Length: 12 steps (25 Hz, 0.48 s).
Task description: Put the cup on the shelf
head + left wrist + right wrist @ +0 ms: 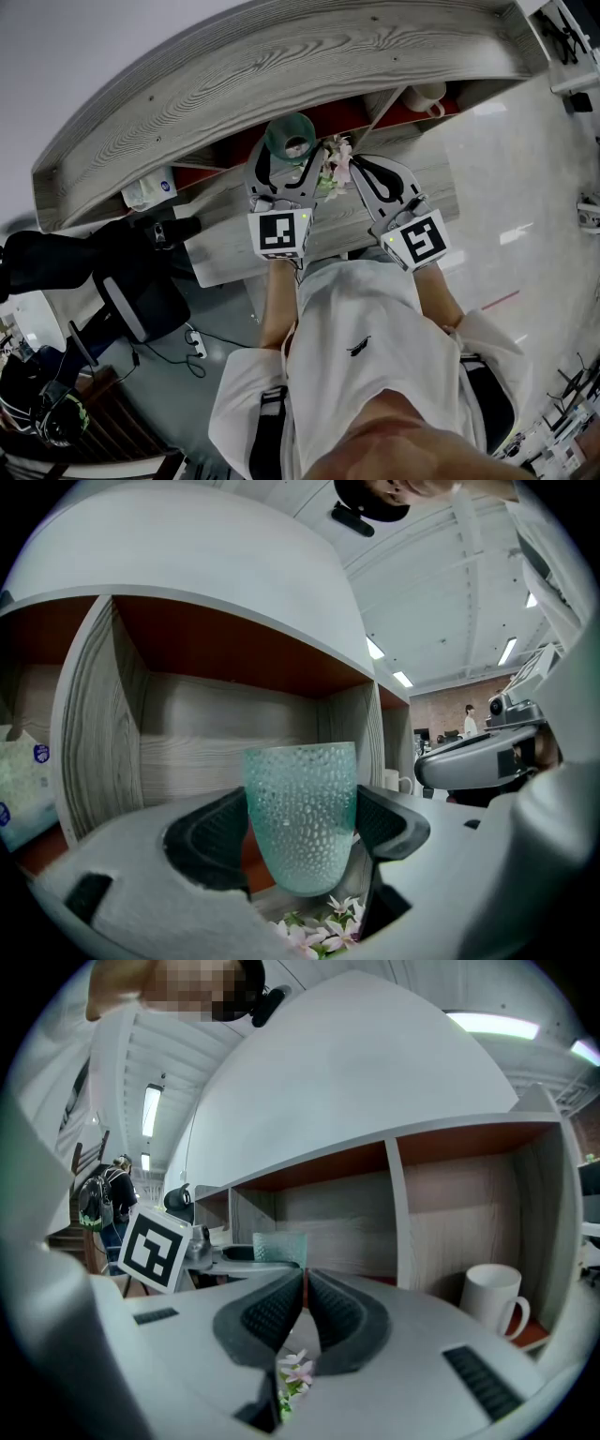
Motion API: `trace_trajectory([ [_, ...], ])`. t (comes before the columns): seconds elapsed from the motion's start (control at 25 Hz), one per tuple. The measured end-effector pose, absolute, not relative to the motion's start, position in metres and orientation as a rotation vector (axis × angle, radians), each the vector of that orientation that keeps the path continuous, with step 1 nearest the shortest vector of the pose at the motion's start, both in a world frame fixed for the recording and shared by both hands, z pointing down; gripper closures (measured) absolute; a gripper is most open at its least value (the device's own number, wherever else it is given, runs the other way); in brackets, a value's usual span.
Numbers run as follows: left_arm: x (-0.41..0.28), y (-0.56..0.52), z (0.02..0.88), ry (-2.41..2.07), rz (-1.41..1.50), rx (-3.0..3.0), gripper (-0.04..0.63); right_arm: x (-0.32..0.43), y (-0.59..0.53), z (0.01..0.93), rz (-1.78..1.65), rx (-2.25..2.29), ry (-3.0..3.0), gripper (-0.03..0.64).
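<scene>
My left gripper [300, 841] has its jaws clamped on the cup [300, 799], one dark pad on each side. The cup is translucent teal glass, dimpled all over, narrowing to a rounded base. It stands upright in the air in front of an open compartment of the shelf [225, 733], with its base above some pink flowers [323, 932]. My right gripper [306, 1288] has its jaws pressed together with nothing between them.

Only the left gripper view shows the cup's texture and a tissue pack [19, 780] in the next bay. The right gripper view shows a white mug [492, 1302] standing in a compartment. The head view shows both forearms stretched forward side by side, marker cubes up, grippers aimed at the shelf.
</scene>
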<state>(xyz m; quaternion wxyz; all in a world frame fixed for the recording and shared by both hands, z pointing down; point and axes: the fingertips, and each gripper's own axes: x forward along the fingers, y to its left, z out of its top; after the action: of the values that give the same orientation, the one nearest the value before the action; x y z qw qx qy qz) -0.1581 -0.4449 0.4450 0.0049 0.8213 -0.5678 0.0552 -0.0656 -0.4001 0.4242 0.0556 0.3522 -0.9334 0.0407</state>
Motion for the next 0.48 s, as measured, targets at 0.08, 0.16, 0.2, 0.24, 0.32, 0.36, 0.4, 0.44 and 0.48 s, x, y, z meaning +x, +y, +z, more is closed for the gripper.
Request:
trace_trajectory([
  [0.08, -0.158, -0.448, 0.446, -1.777, 0.175, 2.568, 0.221, -0.066, -0.401, 0.424, 0.124, 1.07, -2.833, 0.578],
  [0.16, -0.159, -0.451, 0.448, -1.777, 0.185, 2.56, 0.221, -0.066, -0.403, 0.425, 0.123, 1.071, -2.831, 0.578],
  [0.2, -0.159, -0.452, 0.45, -1.778, 0.191, 2.554, 0.221, -0.066, -0.403, 0.425, 0.123, 1.072, -2.83, 0.578],
  [0.24, -0.159, -0.453, 0.451, -1.779, 0.197, 2.549, 0.221, -0.065, -0.404, 0.426, 0.123, 1.074, -2.829, 0.578],
  [0.32, -0.159, -0.456, 0.454, -1.778, 0.204, 2.543, 0.221, -0.064, -0.405, 0.427, 0.125, 1.078, -2.825, 0.578],
  [0.36, -0.159, -0.457, 0.454, -1.777, 0.206, 2.544, 0.221, -0.064, -0.406, 0.428, 0.127, 1.08, -2.823, 0.578],
  [0.4, -0.159, -0.458, 0.453, -1.776, 0.208, 2.547, 0.221, -0.064, -0.406, 0.428, 0.129, 1.08, -2.821, 0.578],
  [0.44, -0.159, -0.459, 0.453, -1.777, 0.211, 2.549, 0.221, -0.064, -0.407, 0.429, 0.129, 1.081, -2.82, 0.578],
  [0.48, -0.159, -0.46, 0.453, -1.778, 0.213, 2.549, 0.221, -0.064, -0.407, 0.428, 0.13, 1.082, -2.821, 0.578],
])
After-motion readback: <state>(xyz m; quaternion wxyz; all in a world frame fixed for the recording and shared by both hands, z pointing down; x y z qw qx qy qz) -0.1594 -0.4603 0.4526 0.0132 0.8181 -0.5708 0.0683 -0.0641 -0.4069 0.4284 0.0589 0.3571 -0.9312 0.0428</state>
